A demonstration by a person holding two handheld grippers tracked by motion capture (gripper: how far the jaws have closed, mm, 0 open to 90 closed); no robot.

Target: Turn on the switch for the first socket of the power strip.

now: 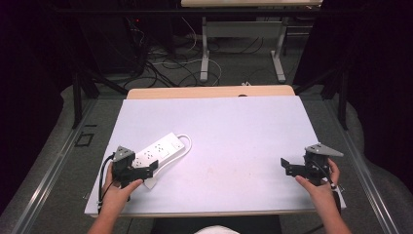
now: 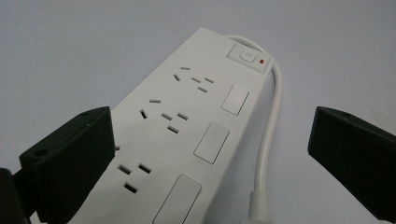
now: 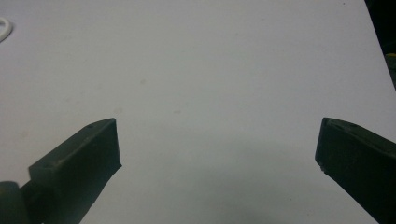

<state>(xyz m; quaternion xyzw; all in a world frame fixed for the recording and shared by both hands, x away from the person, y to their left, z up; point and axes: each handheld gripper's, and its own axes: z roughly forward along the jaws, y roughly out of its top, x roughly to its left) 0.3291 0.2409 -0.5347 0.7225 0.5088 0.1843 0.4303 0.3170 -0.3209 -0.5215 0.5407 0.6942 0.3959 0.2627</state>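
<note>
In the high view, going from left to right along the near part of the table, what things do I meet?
Left claw → white power strip → its white cable loop → bare white table surface → right claw.

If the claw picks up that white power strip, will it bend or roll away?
Probably neither. The power strip looks like a flat, hard plastic box, so it should stay stiff and not roll. Its smooth shell might slip in the open left claw. The white cord curves loosely, so it would likely dangle and drag.
</note>
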